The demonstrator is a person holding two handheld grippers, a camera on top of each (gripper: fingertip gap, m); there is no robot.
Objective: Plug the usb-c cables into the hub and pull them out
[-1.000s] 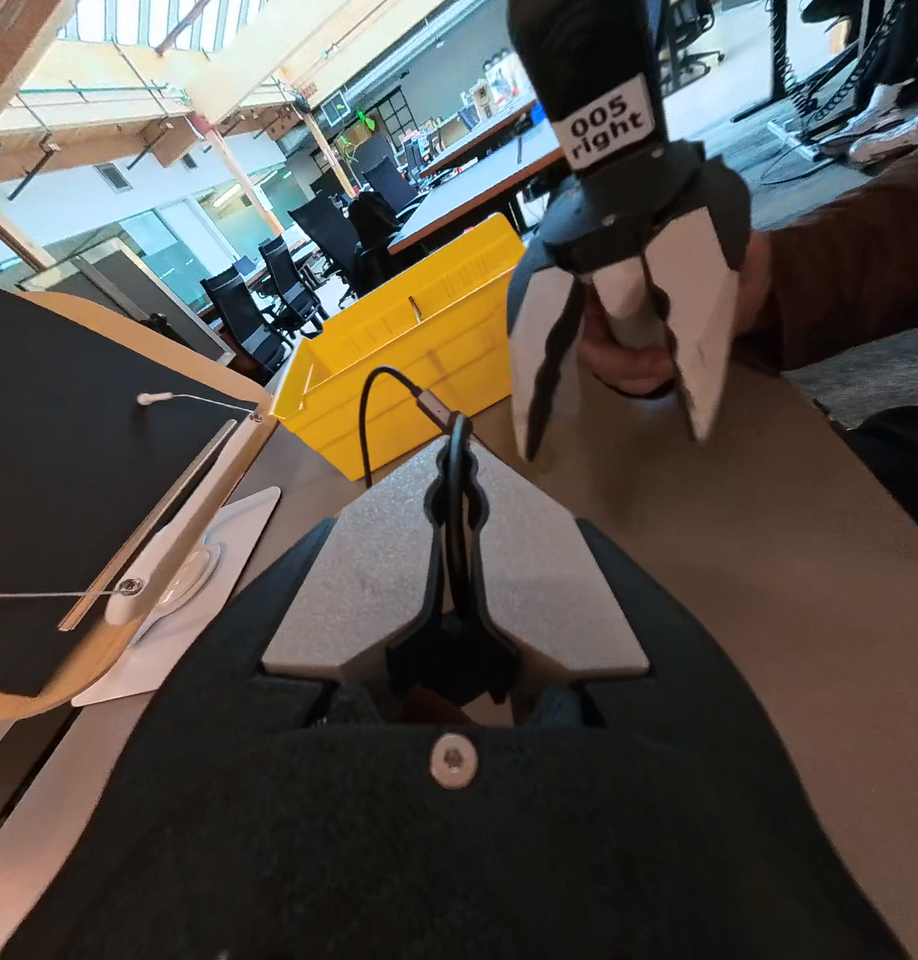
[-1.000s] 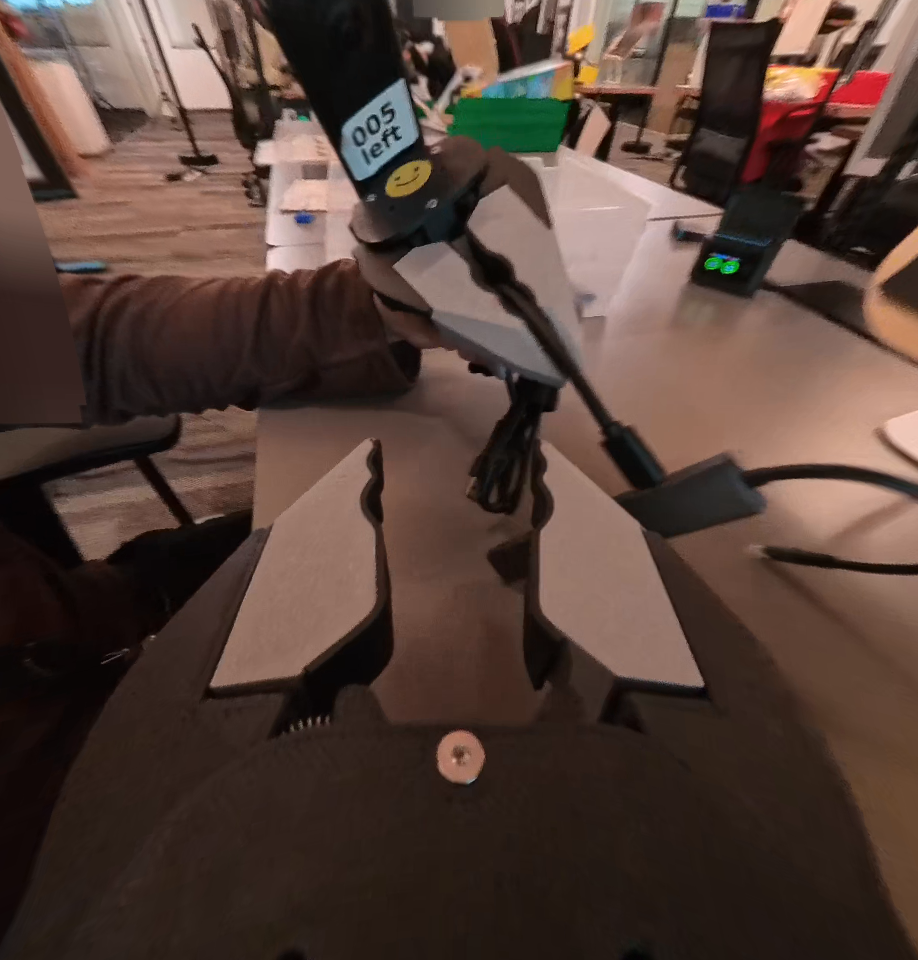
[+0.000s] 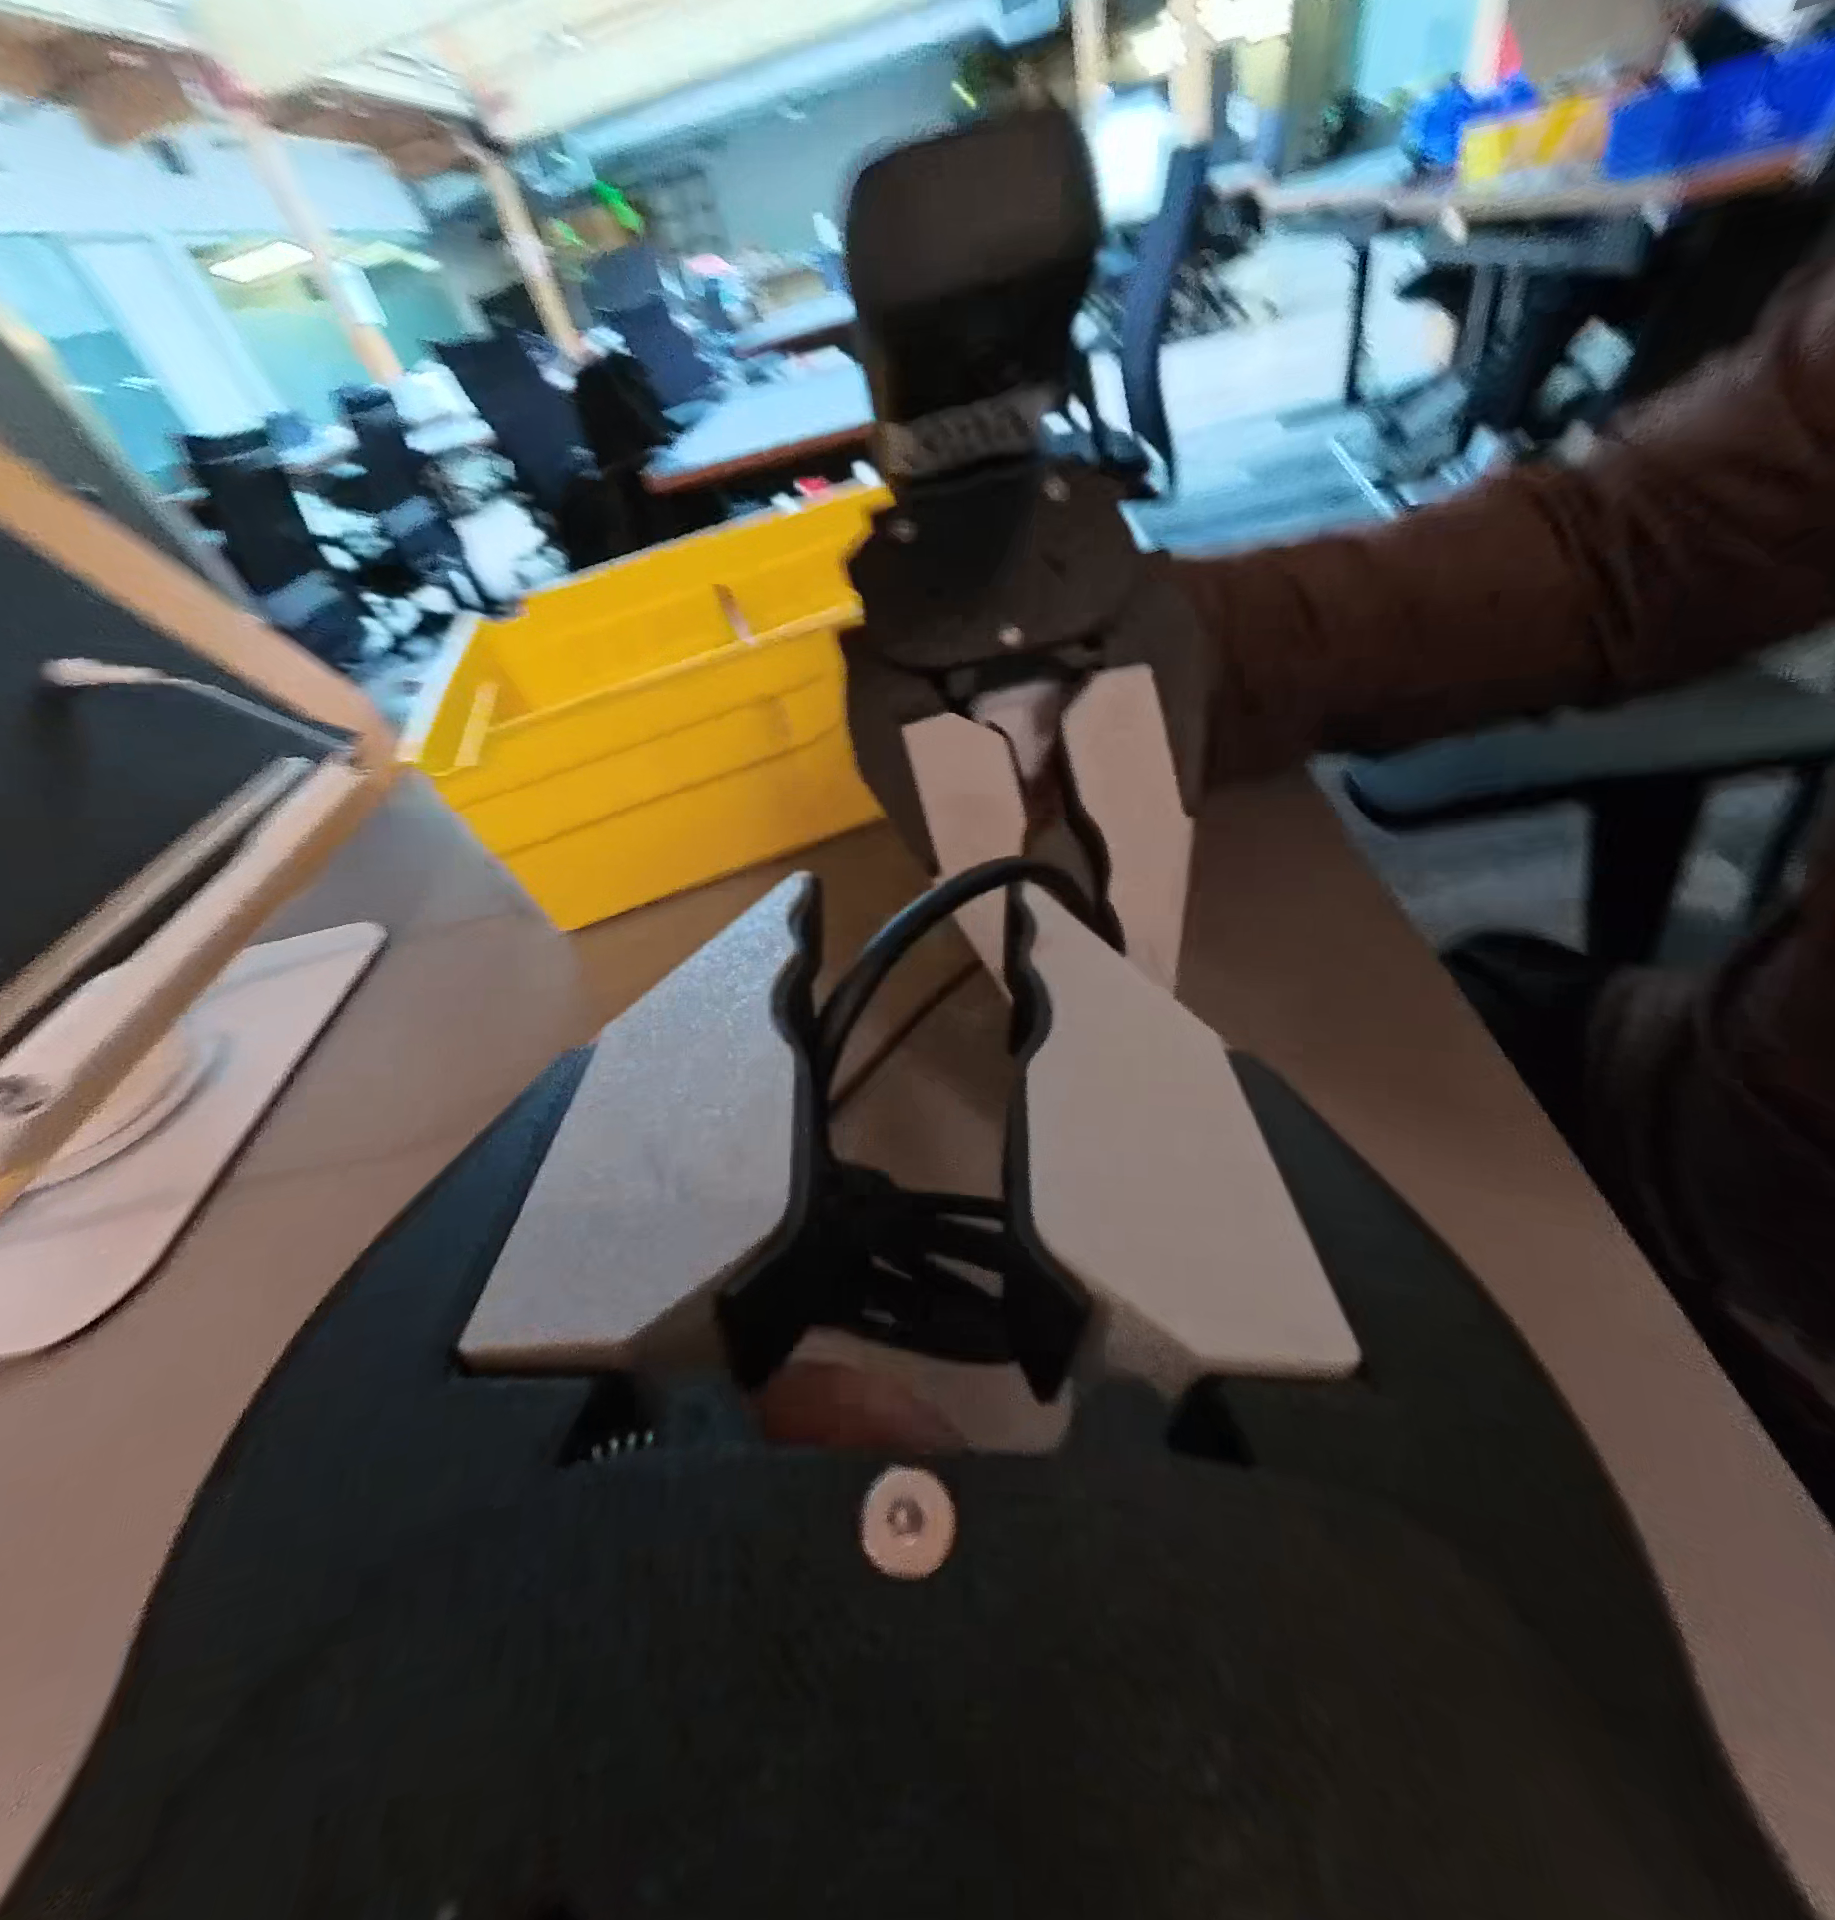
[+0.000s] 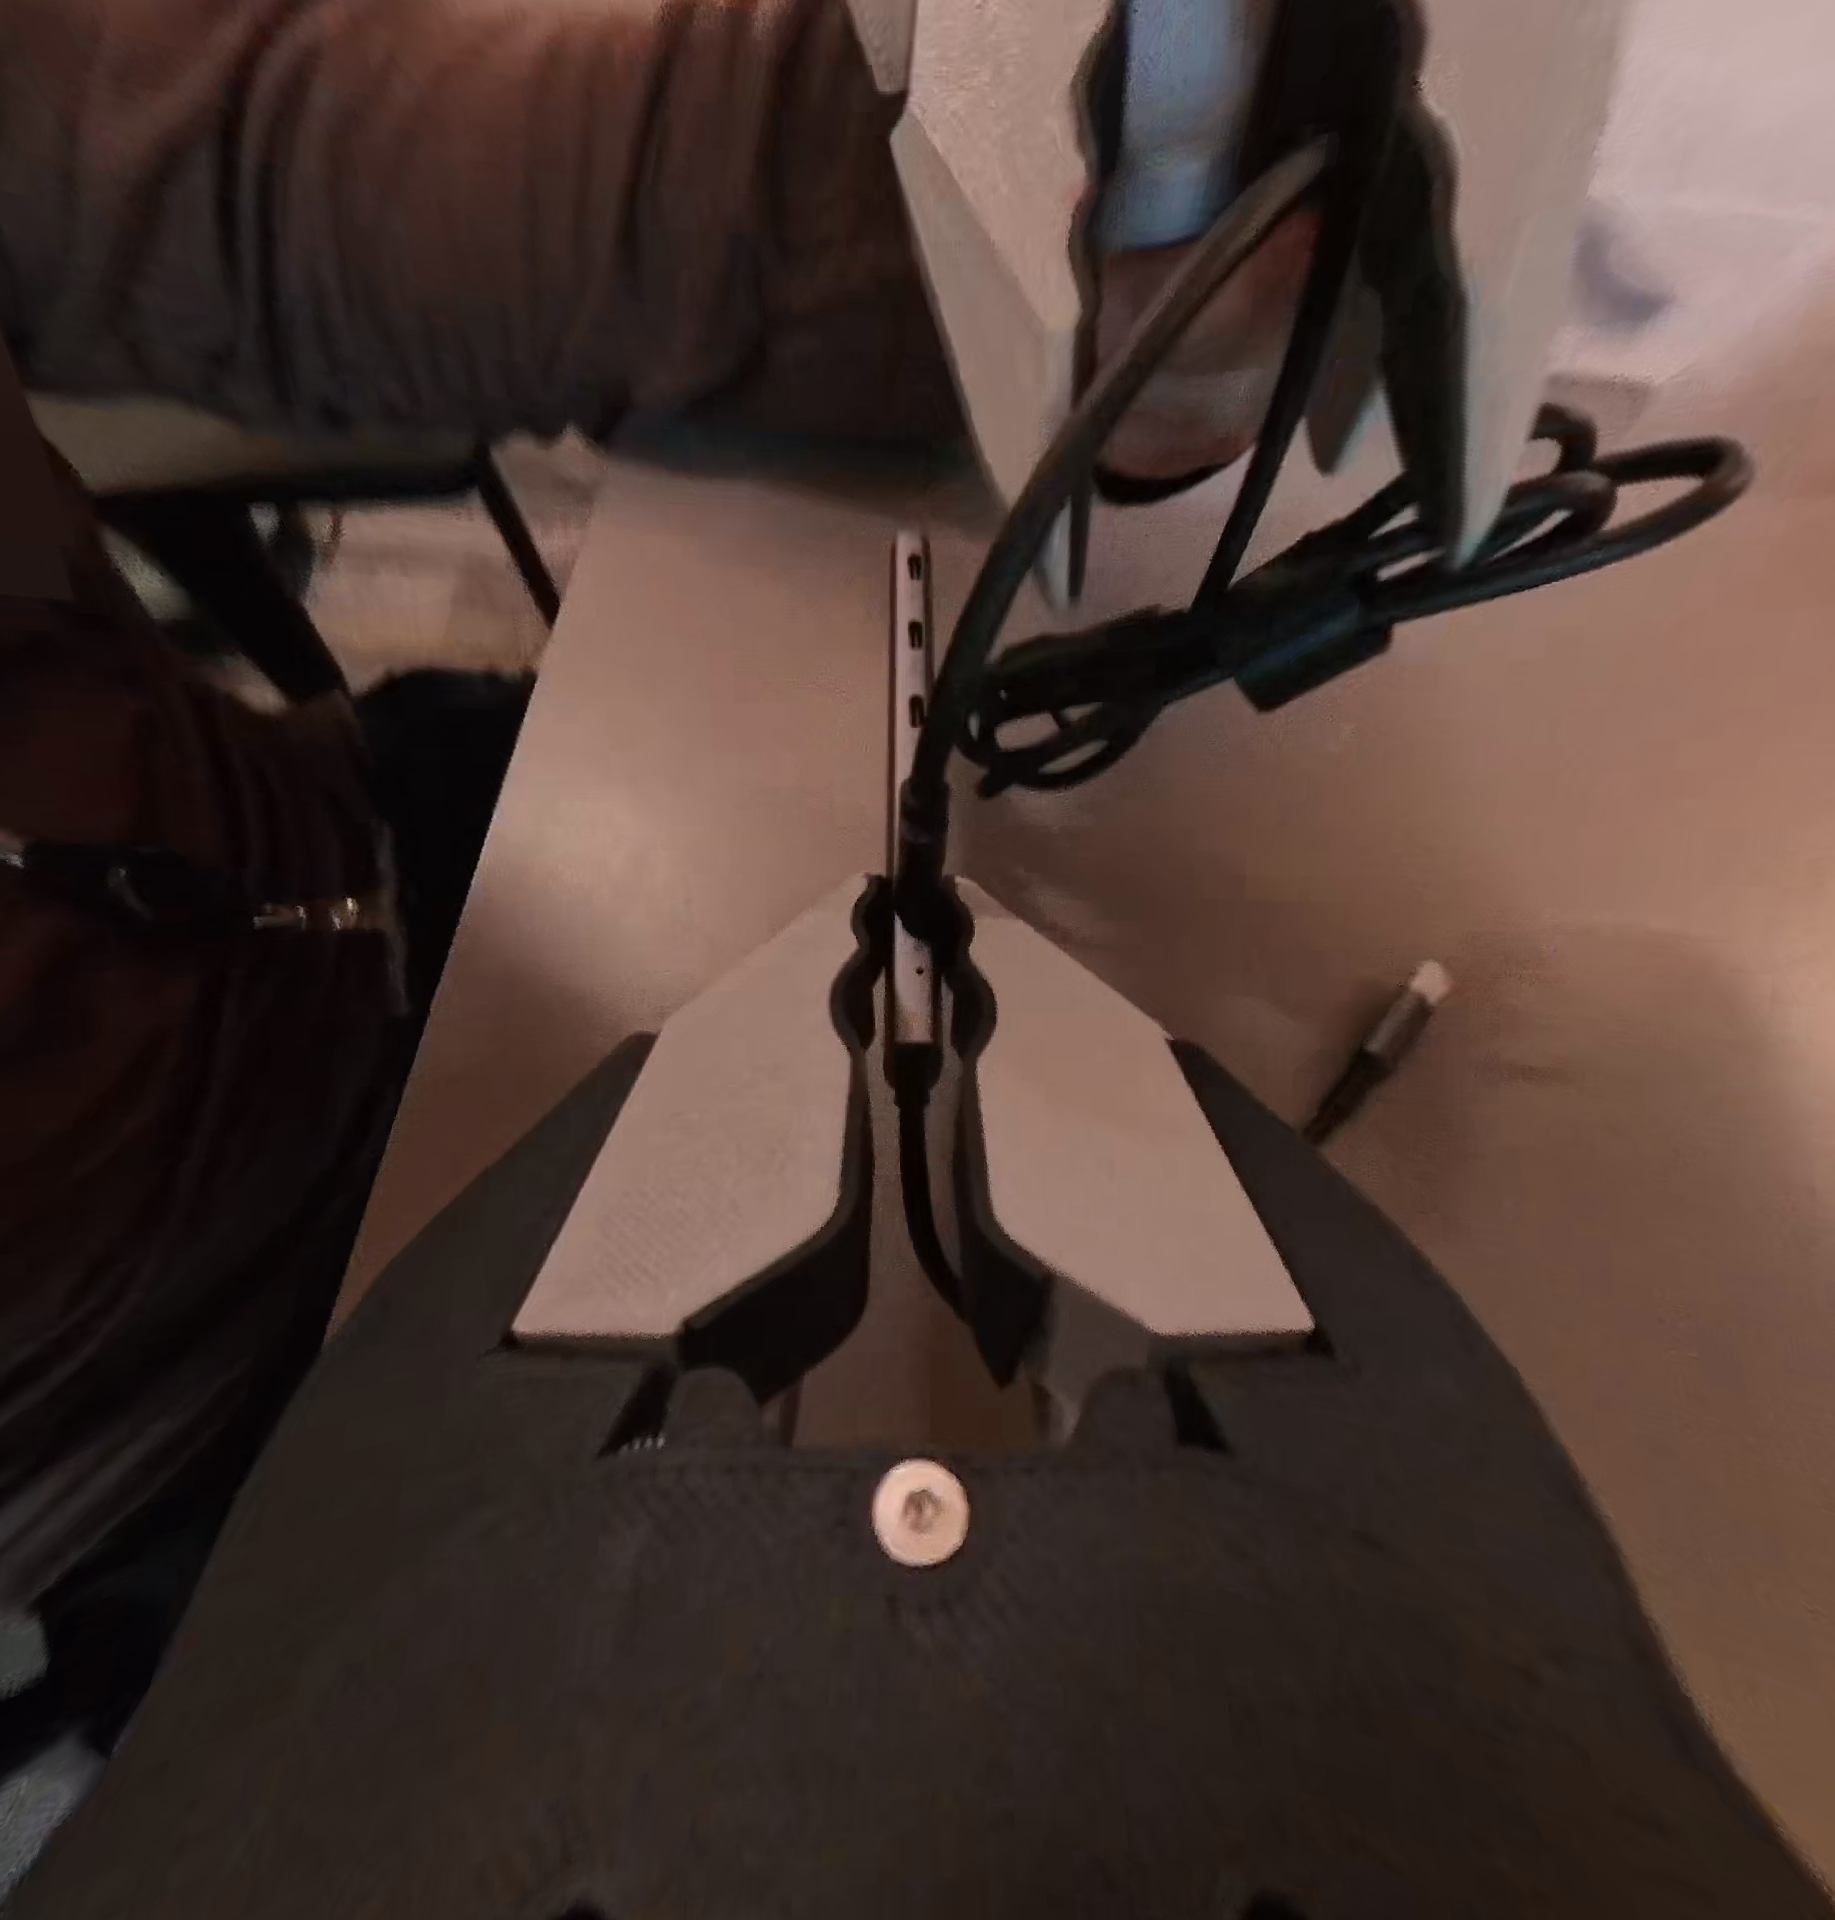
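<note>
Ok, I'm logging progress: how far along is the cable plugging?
Done: one black cable looks seated in the thin silver hub. In hand: right gripper clamps the hub; left gripper is open around that cable. Left: the silver-tipped plug lying on the tan table, then pulling them out.

An open-plan office: rows of black office chairs [image 3: 269, 540] stand at long shared desks [image 3: 778, 416] under wooden beams [image 3: 518, 239] and glass partitions [image 3: 113, 343], all blurred. Nearer, a monitor's flat stand [image 3: 165, 1132] and a yellow plastic bin [image 3: 664, 717] sit on a brown desk [image 3: 1308, 997], with blue bins [image 3: 1723, 94] behind
</note>
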